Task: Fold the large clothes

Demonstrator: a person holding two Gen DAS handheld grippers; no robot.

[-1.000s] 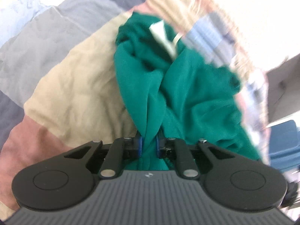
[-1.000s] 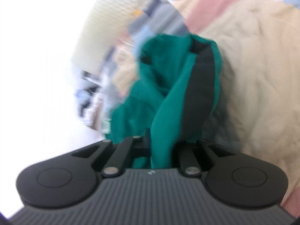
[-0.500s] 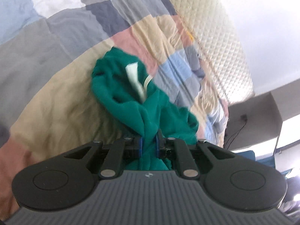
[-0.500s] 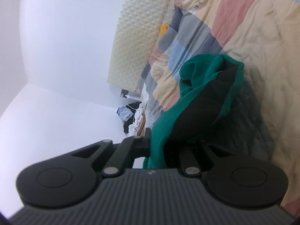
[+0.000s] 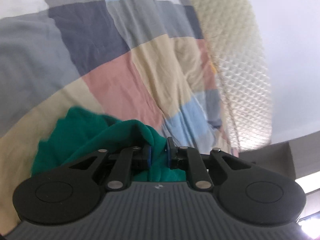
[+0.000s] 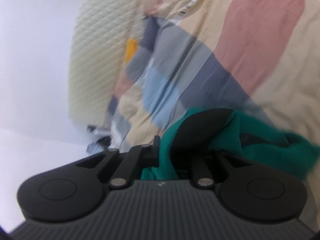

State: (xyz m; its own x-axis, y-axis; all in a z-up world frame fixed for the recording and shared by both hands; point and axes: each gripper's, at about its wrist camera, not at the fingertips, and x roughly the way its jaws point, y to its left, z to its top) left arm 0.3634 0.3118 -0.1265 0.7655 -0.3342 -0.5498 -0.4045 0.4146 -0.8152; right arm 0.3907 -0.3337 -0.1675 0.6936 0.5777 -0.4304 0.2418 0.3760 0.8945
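A green garment (image 5: 88, 138) hangs bunched from both grippers above a patchwork bedcover (image 5: 112, 64). My left gripper (image 5: 159, 152) is shut on a fold of the green cloth between its blue pads. My right gripper (image 6: 172, 152) is shut on another part of the green garment (image 6: 260, 142), which shows a black panel (image 6: 200, 128). The cloth drapes over the right finger and hides it. Most of the garment lies below both views.
The bedcover (image 6: 260, 40) has grey, navy, pink, beige and light blue squares. A cream quilted headboard (image 5: 246, 84) stands at the far end, also in the right wrist view (image 6: 94, 64). White walls lie beyond it.
Both grippers have tilted up and lifted with the garment. The green cloth has dropped low in both views. The headboard and wall now fill more of the frames.
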